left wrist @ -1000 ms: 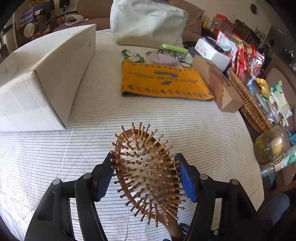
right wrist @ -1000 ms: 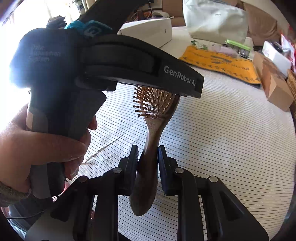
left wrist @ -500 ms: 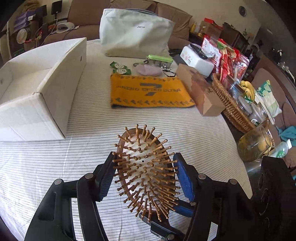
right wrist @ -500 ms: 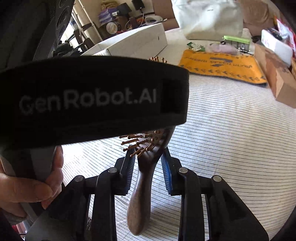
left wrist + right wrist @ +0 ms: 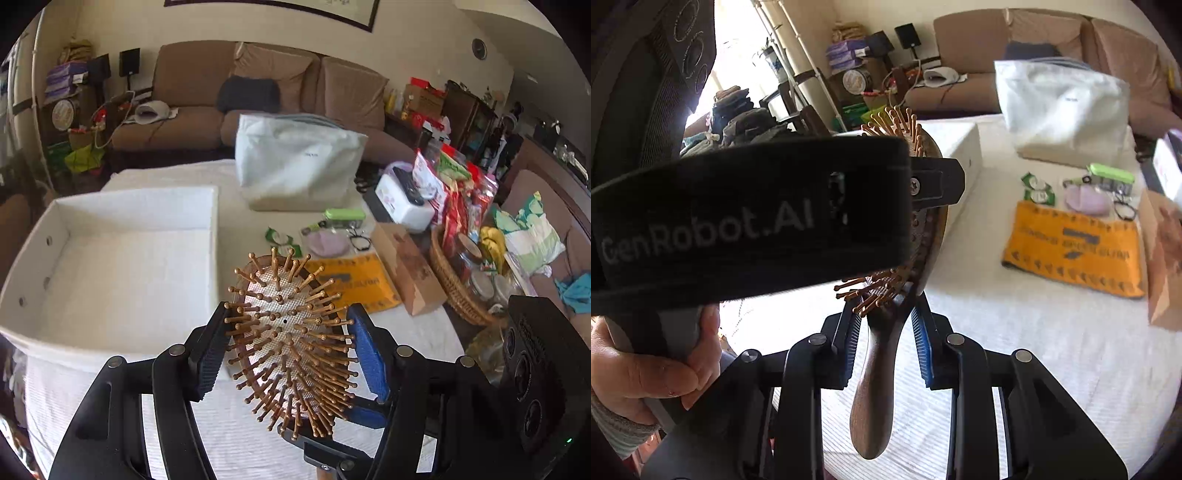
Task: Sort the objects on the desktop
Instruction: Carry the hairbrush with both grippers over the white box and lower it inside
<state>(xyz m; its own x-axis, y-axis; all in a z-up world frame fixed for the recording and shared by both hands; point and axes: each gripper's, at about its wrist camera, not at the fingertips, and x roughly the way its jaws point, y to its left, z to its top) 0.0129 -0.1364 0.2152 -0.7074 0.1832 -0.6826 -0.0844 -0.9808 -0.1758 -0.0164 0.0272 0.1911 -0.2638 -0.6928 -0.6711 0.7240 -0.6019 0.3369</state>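
Wooden hairbrush (image 5: 291, 343): rigid, light, pins snaggy. Left gripper (image 5: 288, 350) clamped across head; right gripper (image 5: 886, 343) jaws apart beside smooth handle.

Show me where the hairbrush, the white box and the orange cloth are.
hairbrush (image 5: 291, 339), left wrist view, on its bristle pad.
white box (image 5: 122, 273), left wrist view, on its inner floor.
orange cloth (image 5: 1075, 247), right wrist view, on its middle.

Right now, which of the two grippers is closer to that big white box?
Left. The left gripper, around the hairbrush head, hovers just beside the white box; the right gripper, at the brush handle, is behind it, farther from the box.
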